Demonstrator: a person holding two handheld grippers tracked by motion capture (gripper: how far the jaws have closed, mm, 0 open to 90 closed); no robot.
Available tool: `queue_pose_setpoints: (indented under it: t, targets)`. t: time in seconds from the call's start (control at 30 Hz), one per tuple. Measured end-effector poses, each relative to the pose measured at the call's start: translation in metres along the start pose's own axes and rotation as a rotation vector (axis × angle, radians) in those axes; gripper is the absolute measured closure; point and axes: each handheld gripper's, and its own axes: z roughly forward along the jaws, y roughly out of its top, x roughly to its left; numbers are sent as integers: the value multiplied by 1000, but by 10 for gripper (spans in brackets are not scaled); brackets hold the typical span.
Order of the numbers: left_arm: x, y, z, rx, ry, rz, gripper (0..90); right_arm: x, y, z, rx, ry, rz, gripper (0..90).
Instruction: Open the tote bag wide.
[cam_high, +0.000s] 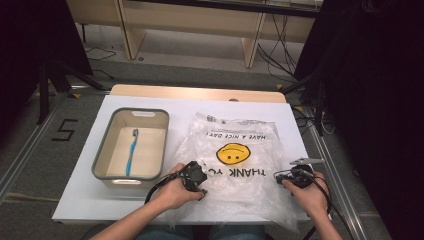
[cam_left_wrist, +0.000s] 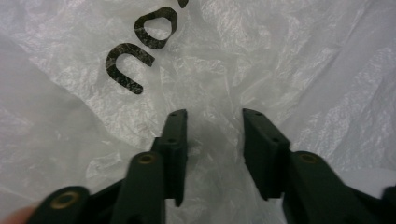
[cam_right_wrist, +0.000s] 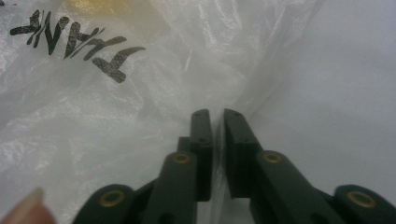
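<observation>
Across the near half of the white table (cam_high: 90, 200) lies the thin plastic bag (cam_high: 235, 150), flat and crinkled, its smiley and "THANK YOU" print upside down to me, so I judge its open end is at my edge and its sealed end is far. Its long axis runs near to far, and both claws sit at its near end, one toward each side.

Right gripper (cam_high: 295, 176) is at the bag's near right edge. Seen in the right gripper view, that gripper (cam_right_wrist: 214, 114) has its jaws all but together, with a fold of the film running up into the thin gap, so I read it as pinching the bag's edge. White table shows just right of it.

Left gripper (cam_high: 196, 176) rests on the bag near its middle, just this side of the printed words. Its own camera shows the gripper (cam_left_wrist: 215, 116) with a clear gap between the jaws; film lies under and between them, but I see no pad pressing on it, so it stands parted and holds nothing yet. The bag lies straight ahead of and below it, touching or nearly so.

My guess is that the coming move turns on this claw catching the upper layer only, so the mouth can be pulled apart from the right-hand pinch.

Left of the bag, well apart, stands a grey bin (cam_high: 102, 150) with a blue toothbrush (cam_high: 132, 150) lying lengthways in it, near to far. Beyond the table are a wooden bench (cam_high: 200, 20), cables and a floor mark reading five (cam_high: 64, 130).
</observation>
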Motion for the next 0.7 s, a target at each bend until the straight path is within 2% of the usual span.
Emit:
queue_pose_setpoints:
  t: [0.13, 0.2, 0.37, 0.4, 0.47, 0.57, 0.7]
  targets:
    - [2, 3, 1, 9, 36, 40, 824, 2, 2, -3, -16, -14, 13, 900]
    - [4, 6, 2, 15, 73, 58, 880, 2, 2, -5, -33, -18, 26, 900]
    - [11, 14, 4, 3, 125, 68, 894, 1, 2, -13, -91, -30, 76, 900]
    - [11, 14, 4, 3, 125, 68, 894, 1, 1, -15, -105, -33, 84, 900]
    - [17, 23, 4, -17, 181, 81, 894, 1, 0, -18, -119, -35, 99, 900]
    - [26, 34, 6, -46, 231, 83, 894, 2, -3, -21, -131, -38, 114, 900]
    - [35, 42, 9, -73, 259, 71, 893, 5, -5, -23, -137, -36, 122, 900]
